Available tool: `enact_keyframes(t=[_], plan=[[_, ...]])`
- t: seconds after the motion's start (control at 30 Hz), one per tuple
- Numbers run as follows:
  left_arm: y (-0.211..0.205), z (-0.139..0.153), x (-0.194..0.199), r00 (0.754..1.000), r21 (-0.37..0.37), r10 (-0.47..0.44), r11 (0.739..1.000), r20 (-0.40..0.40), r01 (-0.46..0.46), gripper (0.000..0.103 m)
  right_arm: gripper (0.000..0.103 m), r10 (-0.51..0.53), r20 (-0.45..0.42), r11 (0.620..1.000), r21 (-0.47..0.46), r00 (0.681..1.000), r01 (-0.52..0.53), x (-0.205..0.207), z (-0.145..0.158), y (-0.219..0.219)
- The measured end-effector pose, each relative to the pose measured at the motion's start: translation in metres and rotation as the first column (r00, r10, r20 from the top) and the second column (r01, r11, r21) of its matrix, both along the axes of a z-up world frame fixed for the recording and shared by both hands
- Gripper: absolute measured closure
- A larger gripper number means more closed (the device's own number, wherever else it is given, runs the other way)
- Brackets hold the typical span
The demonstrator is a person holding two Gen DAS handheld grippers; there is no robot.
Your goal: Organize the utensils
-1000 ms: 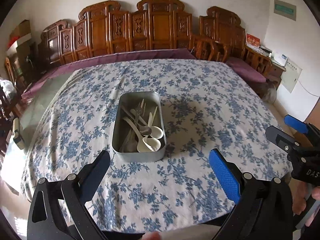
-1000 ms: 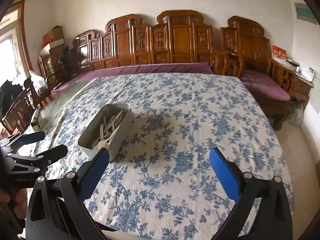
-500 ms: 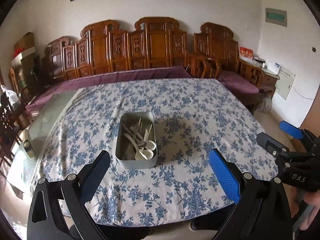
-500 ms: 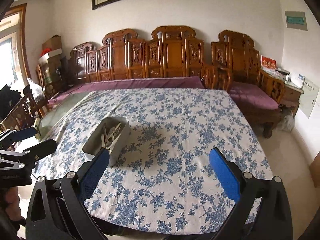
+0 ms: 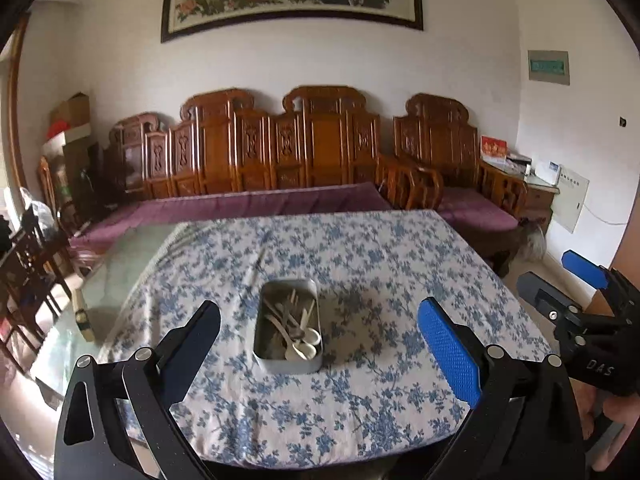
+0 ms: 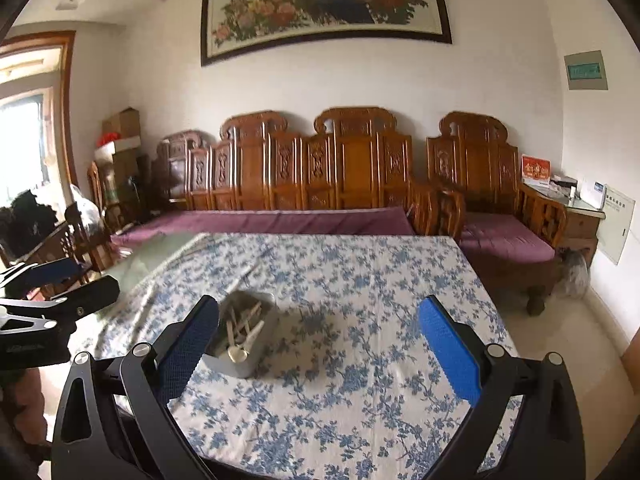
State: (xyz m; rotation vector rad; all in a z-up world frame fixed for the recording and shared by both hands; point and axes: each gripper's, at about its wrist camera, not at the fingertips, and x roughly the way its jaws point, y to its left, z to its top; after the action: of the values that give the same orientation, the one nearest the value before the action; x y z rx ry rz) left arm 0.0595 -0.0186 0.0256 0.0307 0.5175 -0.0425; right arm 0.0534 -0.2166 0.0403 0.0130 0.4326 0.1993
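A grey metal tin (image 5: 272, 362) sits on the table with the blue floral cloth (image 5: 380, 280). It holds several utensils (image 5: 298, 330): white spoons, metal spoons and forks. The tin also shows in the right wrist view (image 6: 244, 366) with utensils (image 6: 242, 330) inside. My left gripper (image 5: 320, 344) is open and empty, held back from the table's near edge. My right gripper (image 6: 318, 344) is open and empty, also off the near edge; it shows at the right of the left wrist view (image 5: 568, 292).
A carved wooden bench with purple cushions (image 5: 280, 200) runs behind the table. Wooden chairs (image 5: 28, 264) stand at the left. A side cabinet (image 6: 580, 216) stands at the right wall. A bare glass strip of the table (image 5: 108, 280) shows left of the cloth.
Both grippers have pulled back and up from the table, so the tin looks smaller and farther. Both stay open and empty. The tin has not moved.
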Motion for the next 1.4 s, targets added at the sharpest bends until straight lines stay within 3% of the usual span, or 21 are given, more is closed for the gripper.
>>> enact_keyframes(t=[0.3,0.63,1.4], plan=[[-0.001,0.021,-0.015,0.999,-0.011,0.001,1.000,0.051,0.000,0.008,0.002,-0.007,0.089,1.000,0.005,0.996,0.007,-0.024,0.030,0.000],[0.011,0.037,-0.029,0.994,-0.006,0.030,1.000,0.107,-0.030,0.008,0.002,-0.047,0.138,0.999,0.020,0.989,0.045,-0.033,0.043,-0.009],[0.013,0.032,-0.032,0.993,-0.024,0.028,0.999,0.115,-0.025,0.008,0.002,-0.042,0.129,0.999,0.028,0.991,0.038,-0.034,0.039,-0.006]])
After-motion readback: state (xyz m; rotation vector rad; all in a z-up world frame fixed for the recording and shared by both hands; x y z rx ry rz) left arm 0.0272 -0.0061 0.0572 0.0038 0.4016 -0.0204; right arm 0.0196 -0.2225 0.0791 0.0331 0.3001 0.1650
